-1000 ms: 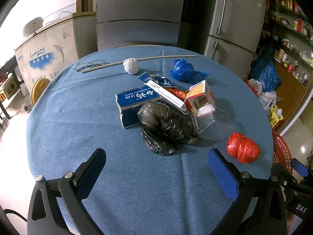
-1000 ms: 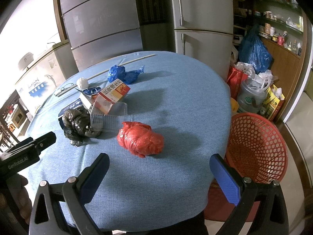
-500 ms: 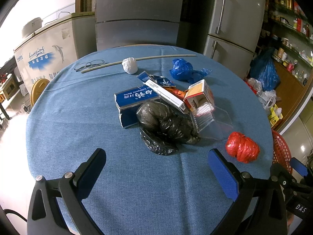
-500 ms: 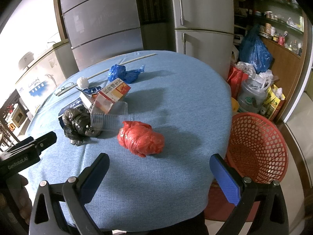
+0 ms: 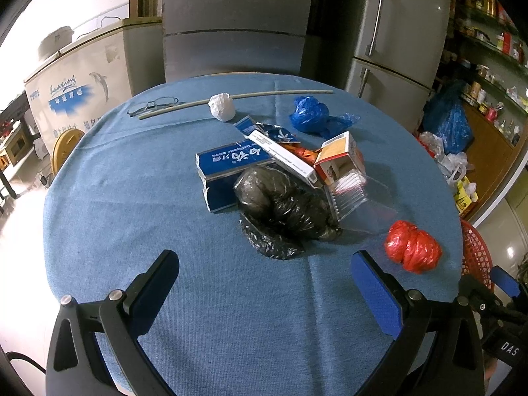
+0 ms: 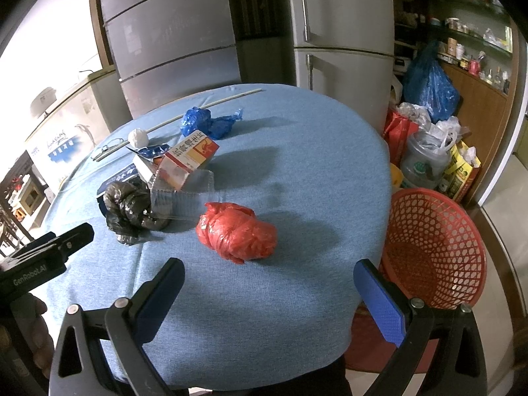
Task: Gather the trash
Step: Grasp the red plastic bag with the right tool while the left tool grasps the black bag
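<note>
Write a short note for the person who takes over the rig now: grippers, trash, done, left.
Left hand-held gripper: open, empty, above the table before the black bag.
Right hand-held gripper: open, empty, before the red bag.
Trash on the table: boxes, clear tray, blue bag, white wad.
Basket: beside the table, looks empty.
Done: nothing collected.
Left: all the trash; likely the red bag first.

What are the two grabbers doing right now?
Left gripper: open, holding nothing.
Right gripper: open, holding nothing.
</note>
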